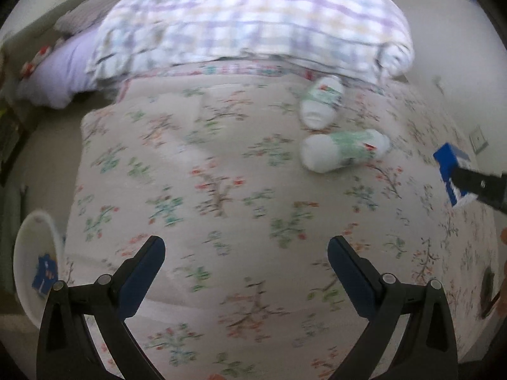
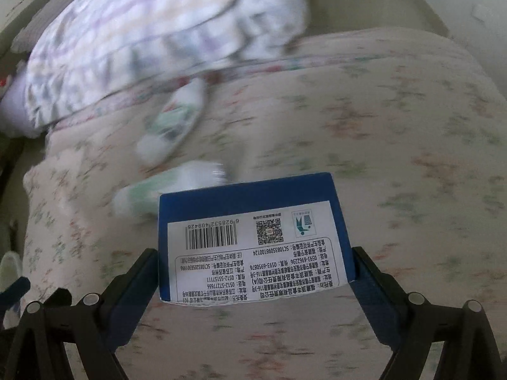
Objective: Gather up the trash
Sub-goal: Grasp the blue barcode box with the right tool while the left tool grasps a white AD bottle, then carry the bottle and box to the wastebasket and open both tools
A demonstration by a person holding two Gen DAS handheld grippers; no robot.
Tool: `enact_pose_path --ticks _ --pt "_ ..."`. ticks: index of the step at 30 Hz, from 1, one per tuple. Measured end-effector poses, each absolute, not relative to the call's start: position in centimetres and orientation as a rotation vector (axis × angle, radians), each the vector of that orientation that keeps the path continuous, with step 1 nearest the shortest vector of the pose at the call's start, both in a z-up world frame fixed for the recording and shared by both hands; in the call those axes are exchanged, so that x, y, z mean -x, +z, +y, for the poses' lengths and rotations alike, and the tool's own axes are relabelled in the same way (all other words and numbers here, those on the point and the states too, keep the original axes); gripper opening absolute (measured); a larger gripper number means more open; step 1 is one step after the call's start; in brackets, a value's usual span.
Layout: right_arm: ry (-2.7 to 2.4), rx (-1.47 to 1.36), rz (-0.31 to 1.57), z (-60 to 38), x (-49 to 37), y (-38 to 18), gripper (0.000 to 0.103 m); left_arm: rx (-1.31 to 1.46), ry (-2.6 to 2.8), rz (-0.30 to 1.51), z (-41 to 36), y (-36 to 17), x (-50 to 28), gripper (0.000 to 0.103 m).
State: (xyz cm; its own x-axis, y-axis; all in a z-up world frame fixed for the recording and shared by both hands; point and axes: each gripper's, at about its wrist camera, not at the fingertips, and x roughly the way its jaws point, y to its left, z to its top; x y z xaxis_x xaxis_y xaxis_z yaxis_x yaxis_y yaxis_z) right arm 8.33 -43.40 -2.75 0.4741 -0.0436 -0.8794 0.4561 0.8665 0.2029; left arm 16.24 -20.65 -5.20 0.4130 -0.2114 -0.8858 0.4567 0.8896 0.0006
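My right gripper (image 2: 254,252) is shut on a blue carton (image 2: 250,240), its white barcode label facing the camera, held above the floral bedspread (image 2: 380,158). The left wrist view shows the same carton (image 1: 445,161) at the far right, with one right finger across it. Two white bottles with green labels lie on the bed, one farther (image 1: 321,101) and one nearer (image 1: 343,150); both appear blurred beyond the carton, the farther bottle (image 2: 172,123) and the nearer bottle (image 2: 171,186). My left gripper (image 1: 246,243) hangs open over the bedspread, nothing between its fingers.
A white bin (image 1: 27,234) stands on the floor off the bed's left edge, with a blue packet (image 1: 44,272) inside. A bunched plaid quilt (image 1: 247,22) covers the far end of the bed, beside a lilac pillow (image 1: 60,72). Pale walls lie to the right.
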Motion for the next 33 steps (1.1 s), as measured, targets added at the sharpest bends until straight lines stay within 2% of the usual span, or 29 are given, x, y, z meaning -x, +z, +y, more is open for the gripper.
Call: enact_pose_path --ticks 4,8,13,15,21,24,25,26,33 --pt "-0.350 -0.464 1.033 -46.0 -7.1 -2.7 0.096 -0.369 -0.461 1.034 -24.4 -5.1 -16.0 0.103" --pt "-0.375 -0.530 1.025 -48.3 -6.4 -3.2 0.096 -0.503 -0.472 0.925 -28.9 -4.5 -16.4 0.103" --pt "-0.394 -0.603 1.031 -49.9 -6.3 -4.1 0.096 -0.559 -0.553 0.884 -33.0 -4.6 -17.4 0.103" --pt "-0.386 -0.617 1.038 -50.1 -6.3 -4.4 0.096 -0.602 -0.593 0.887 -34.5 -5.1 -17.6 0.098" --pt "-0.374 -0.608 1.052 -50.2 -6.5 -4.8 0.096 -0.657 -0.629 0.985 -36.4 -7.4 -18.4 0.075" --pt "-0.375 -0.609 1.056 -50.3 -6.5 -5.0 0.096 -0.601 -0.634 1.051 -35.8 -8.1 -18.7 0.054" --pt "-0.375 -0.607 1.057 -50.3 -6.4 -5.0 0.096 -0.546 -0.653 1.074 -35.3 -8.1 -18.8 0.042" --pt "-0.374 -0.604 1.058 -50.2 -6.5 -5.0 0.096 -0.503 -0.662 1.097 -34.8 -8.1 -18.9 0.039" --pt "-0.359 -0.602 1.066 -49.8 -6.6 -5.0 0.096 -0.389 -0.624 1.120 -31.7 -7.5 -18.3 0.038"
